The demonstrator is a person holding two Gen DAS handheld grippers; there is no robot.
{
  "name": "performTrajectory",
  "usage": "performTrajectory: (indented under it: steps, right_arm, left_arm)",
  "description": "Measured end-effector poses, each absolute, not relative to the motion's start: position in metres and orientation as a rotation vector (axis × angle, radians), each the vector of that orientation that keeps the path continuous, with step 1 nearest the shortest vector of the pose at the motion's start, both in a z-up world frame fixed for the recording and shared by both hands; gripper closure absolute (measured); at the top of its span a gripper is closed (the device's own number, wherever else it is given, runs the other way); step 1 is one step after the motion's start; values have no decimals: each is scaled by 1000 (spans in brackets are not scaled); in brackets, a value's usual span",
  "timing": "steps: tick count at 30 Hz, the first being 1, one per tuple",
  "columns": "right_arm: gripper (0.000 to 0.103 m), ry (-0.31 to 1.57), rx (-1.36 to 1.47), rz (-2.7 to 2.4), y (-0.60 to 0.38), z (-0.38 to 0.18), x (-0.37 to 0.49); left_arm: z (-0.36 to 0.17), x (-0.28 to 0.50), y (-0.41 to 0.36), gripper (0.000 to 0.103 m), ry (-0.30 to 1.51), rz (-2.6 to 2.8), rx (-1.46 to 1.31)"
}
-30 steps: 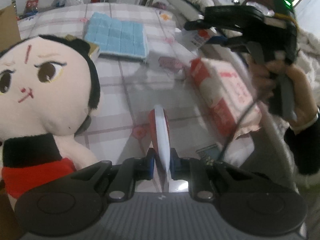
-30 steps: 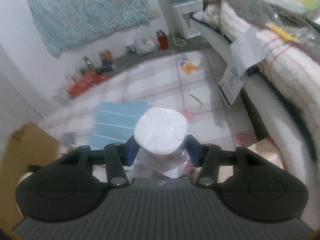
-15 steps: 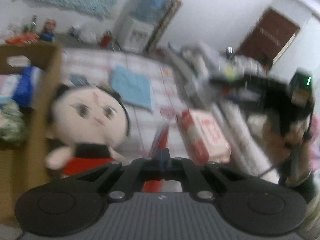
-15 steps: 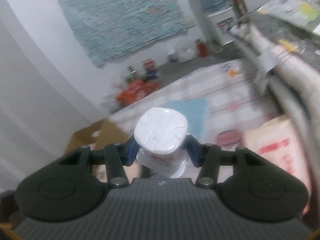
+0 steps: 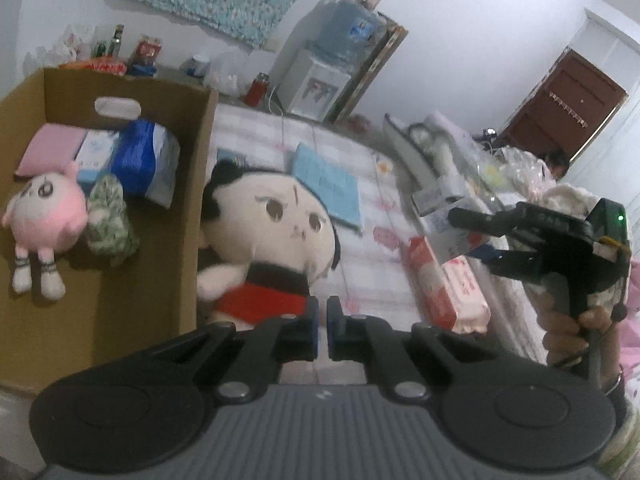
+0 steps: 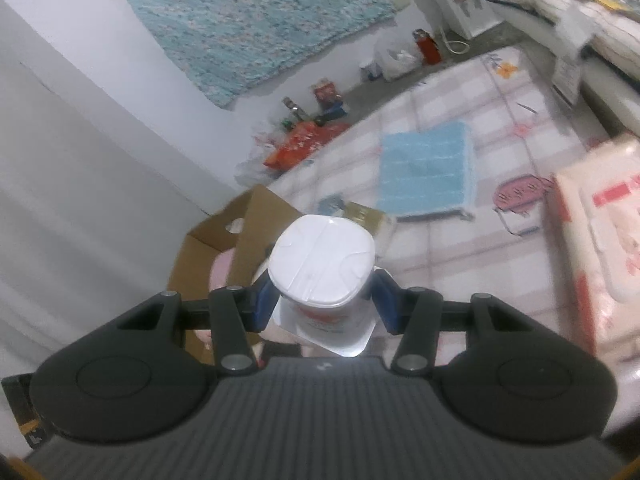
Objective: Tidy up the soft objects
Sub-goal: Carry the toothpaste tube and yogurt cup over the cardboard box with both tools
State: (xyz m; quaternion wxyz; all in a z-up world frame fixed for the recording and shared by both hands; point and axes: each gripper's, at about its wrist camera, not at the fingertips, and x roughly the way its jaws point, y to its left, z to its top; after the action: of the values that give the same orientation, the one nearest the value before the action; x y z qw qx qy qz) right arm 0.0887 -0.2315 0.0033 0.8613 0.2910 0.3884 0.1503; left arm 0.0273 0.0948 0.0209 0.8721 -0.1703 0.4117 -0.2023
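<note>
My left gripper [image 5: 322, 320] is shut, and nothing shows between its blue pads. It hangs over the checkered sheet [image 5: 372, 276], just in front of a big black-haired doll in a red dress [image 5: 272, 232]. The doll lies against the outside of an open cardboard box [image 5: 192, 208]. My right gripper [image 6: 322, 300] is shut on a white-lidded pack with red print [image 6: 320, 264], held in the air near the box [image 6: 216, 248]. In the left wrist view that gripper [image 5: 472, 240] is at the right, in a person's hand [image 5: 568, 328].
Inside the box lie a pink plush [image 5: 44, 208], a blue pack [image 5: 144, 160], a green cloth [image 5: 108, 220] and a pink flat item [image 5: 48, 148]. A blue towel [image 5: 328, 180] and a pink wipes pack [image 5: 444, 284] lie on the sheet. Bedding is piled at the right.
Both grippers rose and pulled back, bringing the cardboard box into view. The thin red-and-white thing between the left pads is gone, and they stand closer. The right keeps its pack.
</note>
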Motion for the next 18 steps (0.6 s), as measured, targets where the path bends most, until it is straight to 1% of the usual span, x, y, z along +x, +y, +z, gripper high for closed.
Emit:
performTrajectory:
  steps: [7, 10, 12, 13, 15, 18]
  right_arm:
    - [53, 803, 612, 277, -257, 0, 69]
    - [53, 801, 622, 267, -266, -1, 61]
    - [53, 799, 628, 269, -271, -2, 57]
    - [53, 797, 631, 271, -272, -2, 54]
    - [53, 787, 644, 280, -276, -1, 43]
    - [53, 763, 658, 302, -283, 6, 21]
  left_arm:
    - [11, 17, 87, 94, 883, -427, -327]
    - [8, 12, 76, 86, 893, -451, -276]
    - [7, 9, 62, 78, 906, -491, -223]
    - [5, 6, 54, 76, 911, -516, -192]
    - [0, 1, 36, 66, 923, -574, -122]
    - [-13, -2, 4, 64, 960, -653, -16]
